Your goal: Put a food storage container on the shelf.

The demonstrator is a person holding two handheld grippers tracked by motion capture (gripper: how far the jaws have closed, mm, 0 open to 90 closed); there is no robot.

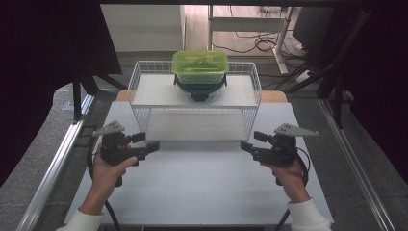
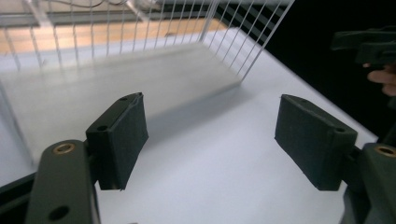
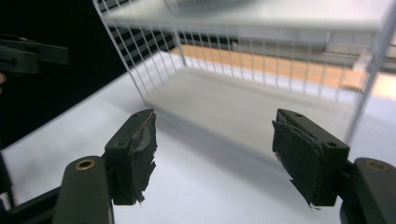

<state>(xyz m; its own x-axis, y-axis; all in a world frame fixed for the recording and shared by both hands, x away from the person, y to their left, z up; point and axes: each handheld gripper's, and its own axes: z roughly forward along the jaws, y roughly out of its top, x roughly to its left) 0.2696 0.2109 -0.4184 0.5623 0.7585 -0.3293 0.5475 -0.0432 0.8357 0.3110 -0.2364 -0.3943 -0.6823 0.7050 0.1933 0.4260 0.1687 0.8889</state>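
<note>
High view: green-lidded container [image 1: 200, 66] (unlabelled) atop rack [image 1: 144, 91]

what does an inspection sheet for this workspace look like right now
surface: white table, bare in front of the rack
job's things: green-lidded container stacked on a dark-rimmed bowl, on the top shelf of the white wire rack; lower shelf bare
clutter: nothing seen
grippers: left gripper and right gripper open, holding nothing, near the rack's front corners
cables: black cable trails from the left gripper; floor cables behind
surroundings: dark curtains, desk frame behind
</note>
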